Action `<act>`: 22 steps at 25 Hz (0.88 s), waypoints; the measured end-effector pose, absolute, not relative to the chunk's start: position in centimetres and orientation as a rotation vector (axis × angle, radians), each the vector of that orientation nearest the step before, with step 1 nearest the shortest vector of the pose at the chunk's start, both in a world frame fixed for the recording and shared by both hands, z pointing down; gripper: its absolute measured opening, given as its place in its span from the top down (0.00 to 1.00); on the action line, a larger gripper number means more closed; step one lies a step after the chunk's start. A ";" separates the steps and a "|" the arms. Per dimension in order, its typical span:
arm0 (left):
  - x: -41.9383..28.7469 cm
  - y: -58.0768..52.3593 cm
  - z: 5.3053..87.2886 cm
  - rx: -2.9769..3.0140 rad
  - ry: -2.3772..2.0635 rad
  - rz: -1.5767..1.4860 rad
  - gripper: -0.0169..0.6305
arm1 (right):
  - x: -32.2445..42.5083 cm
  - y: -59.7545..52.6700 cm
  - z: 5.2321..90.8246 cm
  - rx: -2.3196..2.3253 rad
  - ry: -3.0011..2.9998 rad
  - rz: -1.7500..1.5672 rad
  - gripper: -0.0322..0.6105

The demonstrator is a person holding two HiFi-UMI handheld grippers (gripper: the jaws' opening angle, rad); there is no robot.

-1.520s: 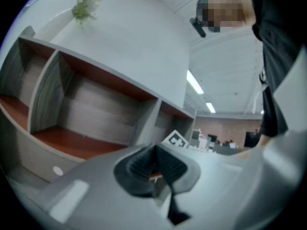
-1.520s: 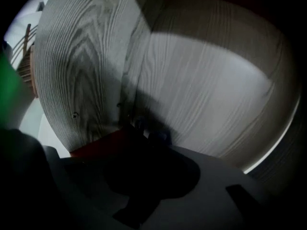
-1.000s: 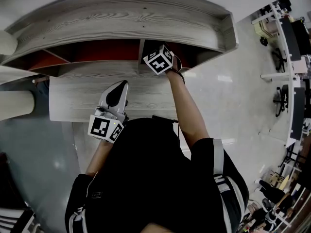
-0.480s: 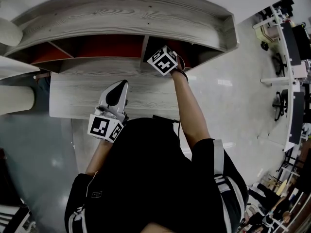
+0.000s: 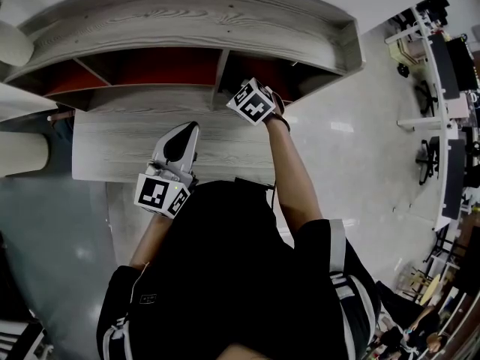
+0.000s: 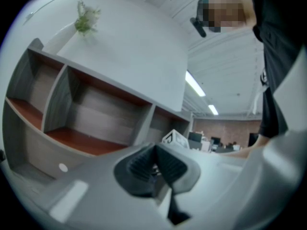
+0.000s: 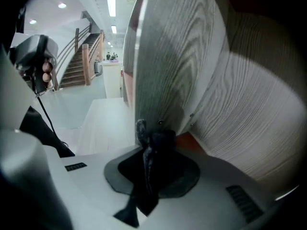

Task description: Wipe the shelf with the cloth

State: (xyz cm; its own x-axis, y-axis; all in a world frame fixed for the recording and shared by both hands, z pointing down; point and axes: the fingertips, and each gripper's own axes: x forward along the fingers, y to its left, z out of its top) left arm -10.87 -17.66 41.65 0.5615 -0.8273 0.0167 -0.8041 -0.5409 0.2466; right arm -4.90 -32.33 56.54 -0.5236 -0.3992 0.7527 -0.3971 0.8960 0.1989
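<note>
The shelf [image 5: 187, 21] is grey wood with red compartment floors [image 6: 79, 139]. My right gripper [image 5: 252, 97] reaches into the compartment just right of the upright divider [image 5: 220, 77]; only its marker cube shows from above. In the right gripper view the jaws [image 7: 147, 140] are shut on a dark cloth [image 7: 156, 145], pressed where the divider [image 7: 163, 71] meets the red floor [image 7: 194, 142]. My left gripper [image 5: 186, 135] hovers over the grey ledge [image 5: 112, 152] in front of the shelf, shut with nothing in it [image 6: 156, 164].
A small green plant [image 6: 85, 18] stands on the shelf top. White rounded furniture [image 5: 22, 156] sits at the left. Office desks and chairs [image 5: 450, 88] line the far right across pale floor [image 5: 375, 163]. A staircase [image 7: 79, 61] lies beyond.
The right gripper has shifted slightly right and drawn back toward the front of the compartment with the cloth. The left gripper has stayed in place.
</note>
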 end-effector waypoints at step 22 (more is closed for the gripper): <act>-10.1 -17.5 42.5 2.575 -1.346 -0.095 0.97 | -4.1 -21.0 52.3 0.890 -2.509 0.163 0.87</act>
